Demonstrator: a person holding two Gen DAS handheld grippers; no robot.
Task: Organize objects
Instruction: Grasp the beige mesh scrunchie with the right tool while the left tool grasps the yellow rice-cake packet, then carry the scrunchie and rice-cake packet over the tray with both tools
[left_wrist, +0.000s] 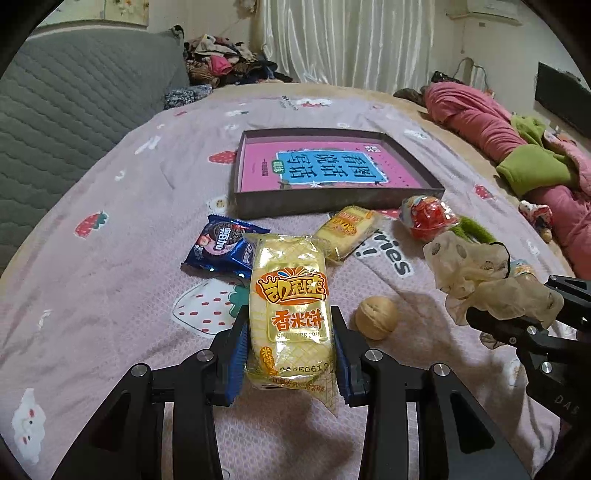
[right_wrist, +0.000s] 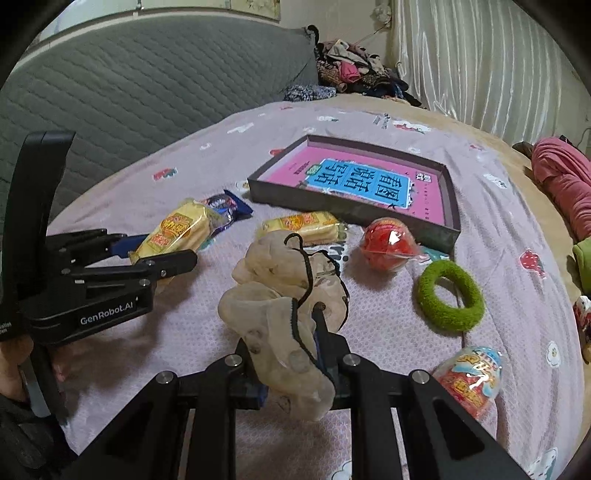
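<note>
My left gripper (left_wrist: 290, 332) is shut on a yellow rice-cracker packet (left_wrist: 290, 291), its blue pads pressing both long sides, lifted off the pink strawberry bedsheet. From the right wrist view the same left gripper (right_wrist: 159, 251) and packet (right_wrist: 177, 229) sit at the left. My right gripper (right_wrist: 288, 332) is shut on a crumpled beige sheer cloth (right_wrist: 280, 280) with a black cord; its left finger is hidden by the cloth. The right gripper (left_wrist: 517, 317) and cloth (left_wrist: 469, 266) also show in the left wrist view. Ahead lies a dark shallow box (left_wrist: 332, 203) holding a pink book (left_wrist: 325, 166).
On the sheet lie a blue Oreo packet (left_wrist: 221, 247), a second yellow packet (left_wrist: 347, 229), a red wrapped ball (left_wrist: 428, 218), a walnut (left_wrist: 376, 317), a green fuzzy ring (right_wrist: 450, 299) and a wrapped egg toy (right_wrist: 472, 376). Pink clothes (left_wrist: 480, 122) lie right, a grey headboard (left_wrist: 74, 110) left.
</note>
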